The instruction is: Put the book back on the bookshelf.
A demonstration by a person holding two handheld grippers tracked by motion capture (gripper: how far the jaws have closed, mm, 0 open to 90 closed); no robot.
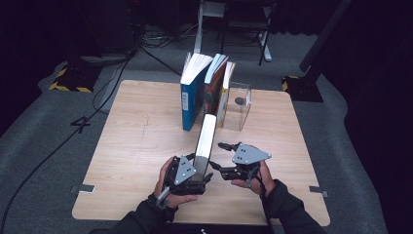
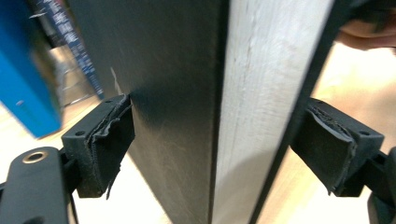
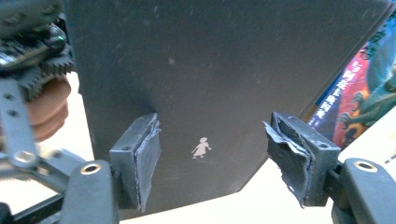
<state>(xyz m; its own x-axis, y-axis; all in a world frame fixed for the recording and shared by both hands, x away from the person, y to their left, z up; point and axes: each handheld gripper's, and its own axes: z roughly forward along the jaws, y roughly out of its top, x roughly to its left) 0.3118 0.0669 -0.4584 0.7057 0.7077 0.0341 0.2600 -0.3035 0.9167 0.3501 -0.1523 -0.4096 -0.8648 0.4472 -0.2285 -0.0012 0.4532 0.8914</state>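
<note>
A black-covered book (image 1: 206, 139) stands on the table with its pale page block facing up, running from the row of books toward the person. My left gripper (image 1: 200, 171) straddles its near end. In the left gripper view the black cover (image 2: 177, 93) and the pages (image 2: 261, 93) lie between the two pads (image 2: 112, 135), which sit close beside the covers without pressing. My right gripper (image 1: 219, 156) stands open just right of the book. Its jaws are wide apart, facing the flat cover (image 3: 210, 70) with its small white figure.
At the back of the wooden table (image 1: 131, 161) stand a blue book (image 1: 192, 92) and colourful books (image 1: 216, 87), leaning against a clear plastic box (image 1: 239, 109). A colourful cover (image 3: 364, 93) shows beyond the black book. Cables and stand legs lie on the floor behind.
</note>
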